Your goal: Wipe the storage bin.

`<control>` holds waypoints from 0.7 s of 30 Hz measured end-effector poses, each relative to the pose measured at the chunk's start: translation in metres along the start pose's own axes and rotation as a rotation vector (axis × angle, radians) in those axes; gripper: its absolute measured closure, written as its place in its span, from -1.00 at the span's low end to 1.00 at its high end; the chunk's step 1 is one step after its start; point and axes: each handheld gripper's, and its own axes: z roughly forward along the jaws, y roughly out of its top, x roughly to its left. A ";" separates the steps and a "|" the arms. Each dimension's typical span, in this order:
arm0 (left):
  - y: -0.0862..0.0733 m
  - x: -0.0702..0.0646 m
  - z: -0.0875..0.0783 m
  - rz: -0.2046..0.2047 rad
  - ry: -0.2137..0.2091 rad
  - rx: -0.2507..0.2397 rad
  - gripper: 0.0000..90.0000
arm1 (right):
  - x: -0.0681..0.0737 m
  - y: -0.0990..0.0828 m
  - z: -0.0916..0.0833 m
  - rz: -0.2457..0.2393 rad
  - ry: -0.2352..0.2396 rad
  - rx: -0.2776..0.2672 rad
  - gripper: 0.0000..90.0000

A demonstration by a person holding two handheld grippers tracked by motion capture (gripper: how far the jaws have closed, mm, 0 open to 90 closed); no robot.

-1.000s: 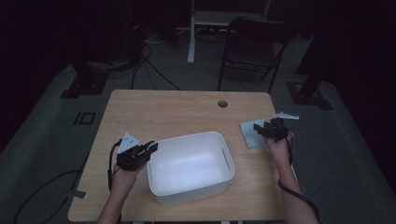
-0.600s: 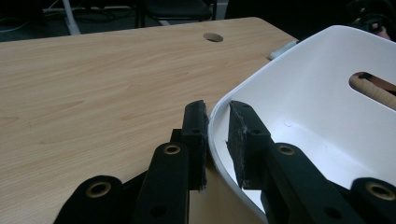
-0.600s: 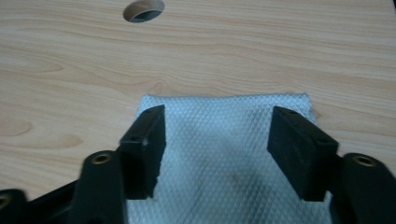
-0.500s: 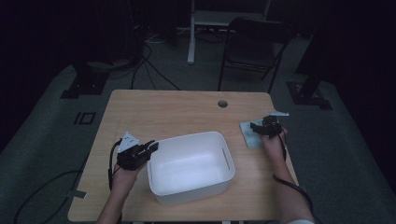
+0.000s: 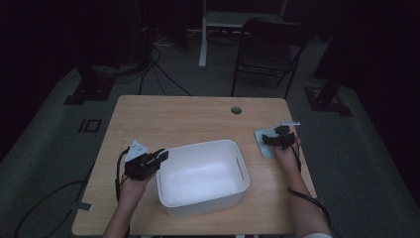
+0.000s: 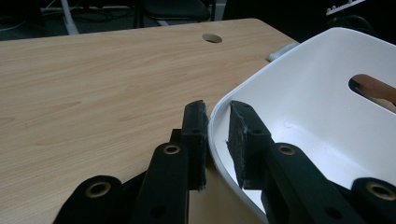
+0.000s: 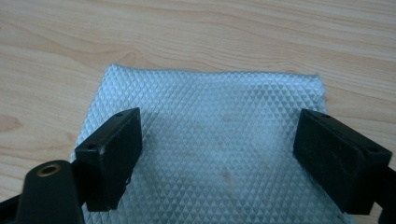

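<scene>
A white plastic bin (image 5: 198, 147) stands on the wooden table near its front. My left gripper (image 5: 161, 156) is shut on the bin's left rim. In the left gripper view one pad sits outside the wall and one inside, with the rim (image 6: 219, 105) between the pads of my left gripper (image 6: 215, 112). A pale blue quilted cloth (image 5: 265, 150) lies flat near the table's right edge. My right gripper (image 5: 277, 139) hangs low over it. Its jaws have just been opening and stand wide apart, with the cloth (image 7: 210, 88) lying under my right gripper (image 7: 219, 116) and nothing pinched.
A round cable hole (image 5: 236, 110) sits at the back of the tabletop. A dark folding chair (image 5: 270, 44) stands behind the table on the grey floor, with cables (image 5: 158, 74) trailing to the left. The bin has a handle slot (image 6: 371, 88) in its far wall.
My right gripper has sunk closer to the cloth and its jaws have spread wider. The left gripper and the bin have stayed put.
</scene>
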 end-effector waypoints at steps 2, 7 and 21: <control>0.000 0.000 0.000 -0.001 -0.001 0.001 0.71 | 0.000 0.001 0.000 -0.001 0.002 0.008 -0.65; 0.000 0.001 0.000 0.000 -0.007 0.001 0.71 | 0.001 -0.001 -0.001 -0.001 0.000 -0.002 -0.57; 0.002 0.000 0.004 -0.001 -0.012 0.003 0.70 | 0.007 -0.003 -0.015 -0.046 0.054 0.022 0.52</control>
